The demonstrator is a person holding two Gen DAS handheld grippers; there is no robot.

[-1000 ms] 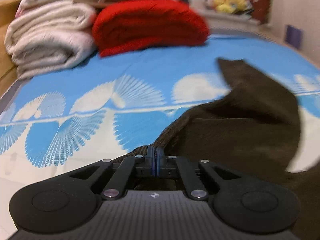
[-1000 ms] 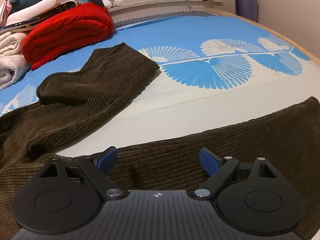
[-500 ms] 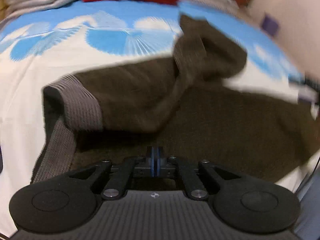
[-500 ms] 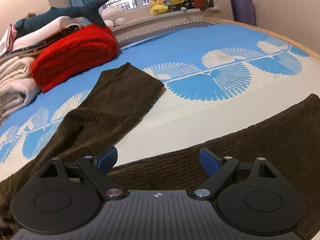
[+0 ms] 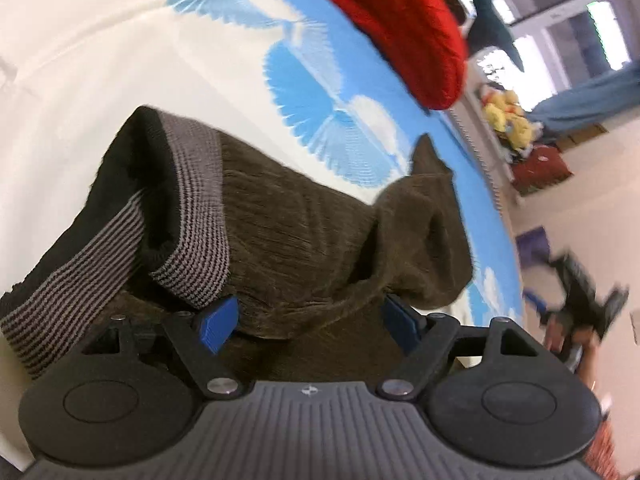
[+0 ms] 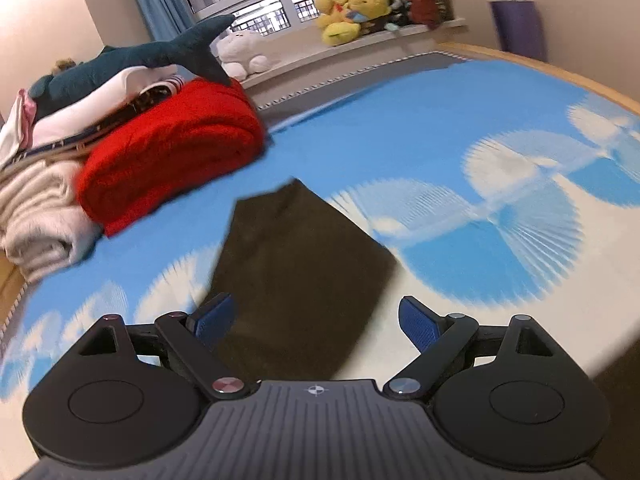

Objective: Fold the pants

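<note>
The brown corduroy pants (image 5: 304, 240) lie on the bed (image 5: 72, 72), doubled over themselves near the left tool (image 5: 306, 320), with the striped grey waistband (image 5: 192, 216) turned up at the near left and one leg bunched into a loose hump toward the right. The left tool's jaws have just been opening and now stand spread; a ridge of fabric sits between the blue pads (image 5: 218, 320), but it is not pressed. The fold appears to have been laid down and released. The right tool (image 6: 316, 322) is likewise held spread and empty above the other leg end (image 6: 296, 264), which lies flat on the bed, near a red folded blanket (image 6: 168, 152) at the far left. The next move is judged to call for the bunched leg to be smoothed and the far leg end to be pinched and carried over toward the waistband, so that the layers are aligned.
</note>
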